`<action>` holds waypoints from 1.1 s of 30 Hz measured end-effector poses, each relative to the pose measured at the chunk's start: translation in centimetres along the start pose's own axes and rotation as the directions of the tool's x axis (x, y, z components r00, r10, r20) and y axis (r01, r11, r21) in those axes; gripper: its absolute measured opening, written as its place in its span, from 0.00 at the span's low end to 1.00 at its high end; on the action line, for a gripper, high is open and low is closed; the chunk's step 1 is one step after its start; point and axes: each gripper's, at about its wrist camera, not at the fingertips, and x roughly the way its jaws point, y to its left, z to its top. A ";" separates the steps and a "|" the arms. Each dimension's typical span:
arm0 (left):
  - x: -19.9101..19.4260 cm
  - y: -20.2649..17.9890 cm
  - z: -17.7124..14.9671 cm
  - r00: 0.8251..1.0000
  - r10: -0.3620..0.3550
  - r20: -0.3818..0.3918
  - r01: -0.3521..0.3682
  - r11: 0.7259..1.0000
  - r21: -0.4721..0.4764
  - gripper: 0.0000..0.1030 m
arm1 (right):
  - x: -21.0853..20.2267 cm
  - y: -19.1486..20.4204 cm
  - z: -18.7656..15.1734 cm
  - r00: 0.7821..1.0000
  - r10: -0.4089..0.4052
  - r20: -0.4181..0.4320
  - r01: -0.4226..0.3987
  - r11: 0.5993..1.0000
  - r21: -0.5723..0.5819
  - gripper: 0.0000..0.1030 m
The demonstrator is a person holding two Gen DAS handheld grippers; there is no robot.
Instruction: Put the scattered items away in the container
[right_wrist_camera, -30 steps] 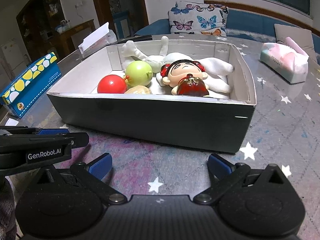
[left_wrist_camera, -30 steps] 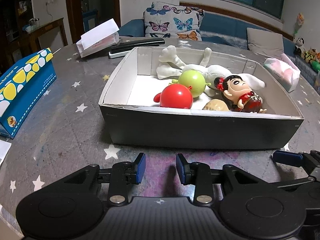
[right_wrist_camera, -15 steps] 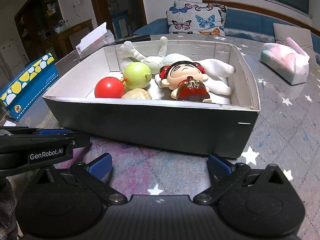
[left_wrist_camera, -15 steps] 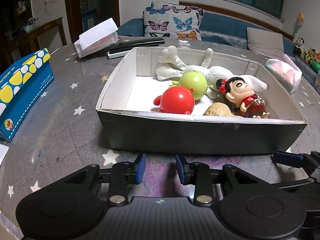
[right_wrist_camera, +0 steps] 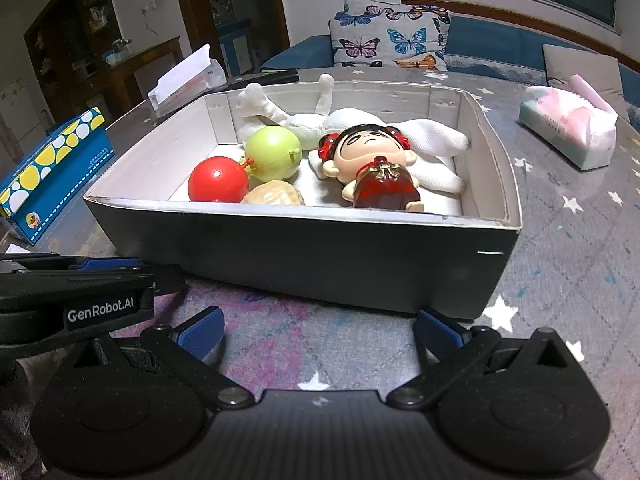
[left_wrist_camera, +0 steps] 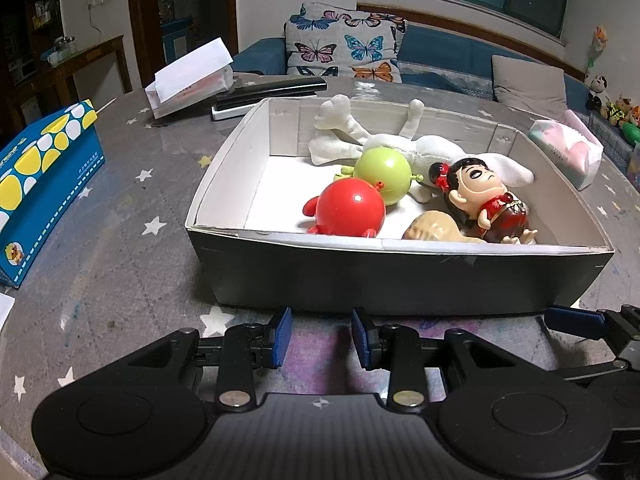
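Note:
A dark box with white inner walls [left_wrist_camera: 400,276] [right_wrist_camera: 304,248] stands on the table. It holds a red ball toy [left_wrist_camera: 350,210] [right_wrist_camera: 218,180], a green ball toy [left_wrist_camera: 382,170] [right_wrist_camera: 274,153], a tan shell-like piece [left_wrist_camera: 434,232] [right_wrist_camera: 274,196], a doll in red [left_wrist_camera: 482,200] [right_wrist_camera: 374,164] and a white plush [left_wrist_camera: 424,148] [right_wrist_camera: 424,136]. My left gripper [left_wrist_camera: 319,340] is empty, its jaws a narrow gap apart, just before the box's near wall. My right gripper [right_wrist_camera: 318,330] is wide open and empty before the same wall.
A blue and yellow tissue box [left_wrist_camera: 36,184] [right_wrist_camera: 48,164] lies at the left. A white tissue box [left_wrist_camera: 192,76] and a black remote [left_wrist_camera: 272,90] lie behind the box. A pink tissue pack [left_wrist_camera: 568,152] [right_wrist_camera: 568,128] lies at the right. The tablecloth is grey with stars.
Both grippers have risen slightly, so more of the box's inside shows. Jaw openings are unchanged and nothing in the box has moved.

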 end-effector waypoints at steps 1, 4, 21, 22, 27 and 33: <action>0.0 0.0 0.0 1.000 0.000 0.000 0.000 1.000 0.000 0.34 | 0.0 0.0 0.0 1.000 0.000 0.000 0.000 1.000 0.002 1.00; 0.0 0.0 0.0 1.000 -0.001 -0.002 0.001 1.000 -0.002 0.34 | 0.0 0.0 0.1 1.000 -0.003 -0.002 0.003 1.000 0.004 1.00; 0.2 0.0 0.1 1.000 0.000 -0.010 0.000 1.000 -0.008 0.34 | 0.2 -0.1 0.2 1.000 -0.013 -0.016 0.013 1.000 0.011 1.00; 0.2 0.0 0.1 1.000 0.000 -0.010 0.000 1.000 -0.007 0.34 | 0.2 -0.1 0.2 1.000 -0.012 -0.016 0.012 1.000 0.011 1.00; 0.1 0.0 0.1 1.000 -0.001 -0.010 0.001 1.000 -0.006 0.34 | 0.2 -0.1 0.2 1.000 -0.013 -0.016 0.013 1.000 0.010 1.00; 0.0 -0.2 0.2 1.000 -0.001 -0.007 0.001 1.000 -0.002 0.34 | 0.2 0.0 0.2 1.000 -0.013 -0.014 0.013 1.000 0.010 1.00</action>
